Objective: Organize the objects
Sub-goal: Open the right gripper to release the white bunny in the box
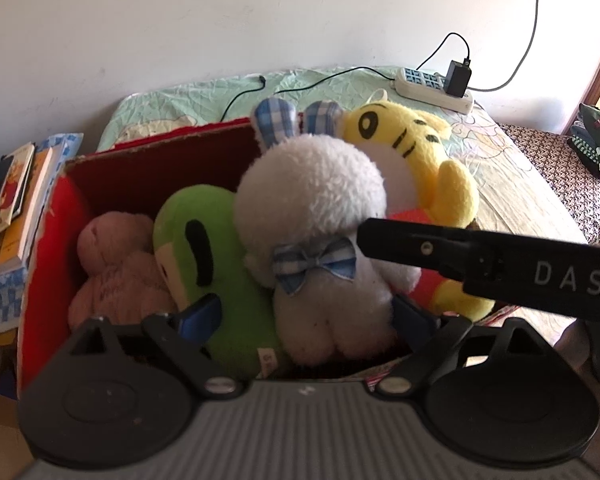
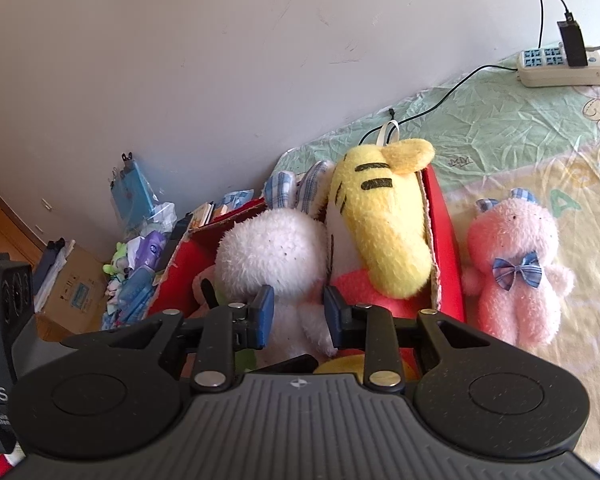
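Observation:
A red box [image 1: 44,264] on the bed holds a pale pink bear [image 1: 112,268], a green plush [image 1: 204,248], a white rabbit [image 1: 312,200] with a blue checked bow, and a yellow tiger [image 1: 416,148]. My left gripper [image 1: 308,314] is open at the box's near edge, its fingers spread past the green plush and the rabbit's lower body. My right gripper [image 2: 300,316] is shut on the white rabbit [image 2: 268,256], pinching its body inside the red box [image 2: 444,248] beside the yellow tiger [image 2: 380,224]. A pink rabbit [image 2: 516,276] lies on the bed to the right of the box.
A power strip [image 1: 432,88] with a black charger and cables lies at the bed's far edge by the wall. Books [image 1: 16,200] are stacked left of the box. A cardboard carton [image 2: 76,292] and clutter sit on the floor. A dark green item [image 1: 592,136] lies far right.

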A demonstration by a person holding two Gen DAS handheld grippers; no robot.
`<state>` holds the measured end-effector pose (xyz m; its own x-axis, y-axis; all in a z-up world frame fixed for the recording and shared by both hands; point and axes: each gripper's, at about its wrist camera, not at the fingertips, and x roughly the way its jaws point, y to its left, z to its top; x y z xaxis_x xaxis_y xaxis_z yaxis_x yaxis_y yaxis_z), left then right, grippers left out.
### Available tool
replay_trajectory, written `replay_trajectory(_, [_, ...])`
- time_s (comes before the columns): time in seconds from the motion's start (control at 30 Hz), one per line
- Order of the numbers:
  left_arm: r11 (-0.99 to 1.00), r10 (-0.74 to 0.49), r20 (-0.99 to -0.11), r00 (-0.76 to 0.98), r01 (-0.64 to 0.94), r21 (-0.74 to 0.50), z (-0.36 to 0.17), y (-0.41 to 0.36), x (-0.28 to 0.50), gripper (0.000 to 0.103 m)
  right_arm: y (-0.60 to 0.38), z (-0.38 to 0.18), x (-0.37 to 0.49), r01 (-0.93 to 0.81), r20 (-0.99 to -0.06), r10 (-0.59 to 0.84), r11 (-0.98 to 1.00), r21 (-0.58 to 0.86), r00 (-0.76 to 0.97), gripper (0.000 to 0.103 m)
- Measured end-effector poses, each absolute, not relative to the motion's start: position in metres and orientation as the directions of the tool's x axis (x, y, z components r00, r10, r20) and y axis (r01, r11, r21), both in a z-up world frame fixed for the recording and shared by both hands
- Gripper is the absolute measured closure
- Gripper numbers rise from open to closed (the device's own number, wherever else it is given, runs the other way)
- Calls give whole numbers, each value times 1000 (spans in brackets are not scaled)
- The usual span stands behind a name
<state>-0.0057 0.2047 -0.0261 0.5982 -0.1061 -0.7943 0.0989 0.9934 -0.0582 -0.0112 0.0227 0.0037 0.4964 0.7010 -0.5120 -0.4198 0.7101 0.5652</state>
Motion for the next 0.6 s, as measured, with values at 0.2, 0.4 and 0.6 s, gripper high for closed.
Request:
replay_trajectory(0.2, [995, -88, -796, 599, 84, -47, -28, 204, -11, 9, 22, 3, -17, -413, -517, 680, 730, 544, 520, 72])
replay_trajectory(0.4, [997, -68, -788, 613, 75, -28, -23, 204, -18, 9, 17, 5, -25, -388, -528, 649, 756, 527, 547, 72])
replay_trajectory(0.6, [998, -51, -778, 626, 68, -10, -14, 202, -28, 9, 18, 12, -36, -391, -527, 625, 777, 494, 575, 72])
